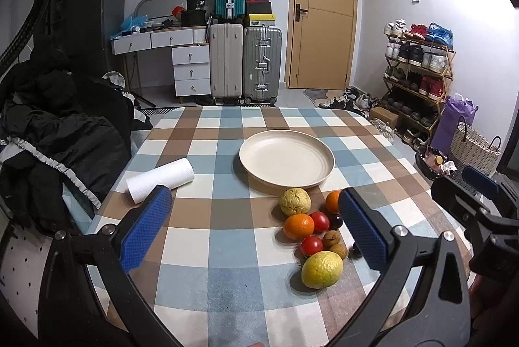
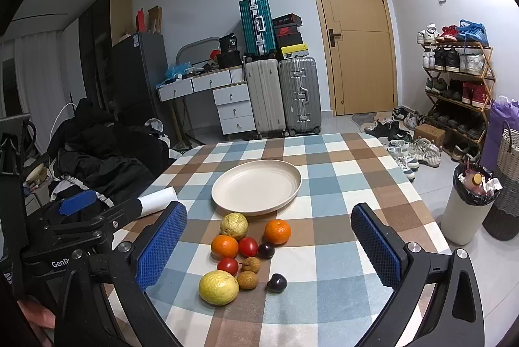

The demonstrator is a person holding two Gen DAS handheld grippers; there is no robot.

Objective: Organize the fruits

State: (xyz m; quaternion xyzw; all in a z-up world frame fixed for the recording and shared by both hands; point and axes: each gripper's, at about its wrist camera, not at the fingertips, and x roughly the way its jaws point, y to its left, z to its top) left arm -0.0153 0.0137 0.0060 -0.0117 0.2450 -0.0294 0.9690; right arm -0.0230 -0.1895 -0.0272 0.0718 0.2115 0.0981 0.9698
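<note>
A bare cream plate (image 1: 287, 161) (image 2: 256, 186) sits mid-table on the checked cloth. In front of it lies a cluster of fruit: two yellow-green guavas (image 2: 218, 287) (image 2: 234, 225), two oranges (image 2: 277, 231) (image 2: 224, 246), two red tomatoes (image 2: 248, 246), two brown longans (image 2: 247, 279) and two dark plums (image 2: 276, 282). My left gripper (image 1: 256, 227) hovers wide open with nothing between its fingers; the fruit lies by its right finger (image 1: 361, 230). My right gripper (image 2: 269, 246) is open too, above the fruit cluster, holding nothing.
A white paper roll (image 1: 160, 180) lies at the table's left edge beside a heap of dark clothes (image 1: 55, 133). A bin with a black liner (image 2: 467, 201) stands right of the table. Suitcases (image 2: 282, 97), drawers, a door and a shoe rack (image 2: 457, 87) line the back.
</note>
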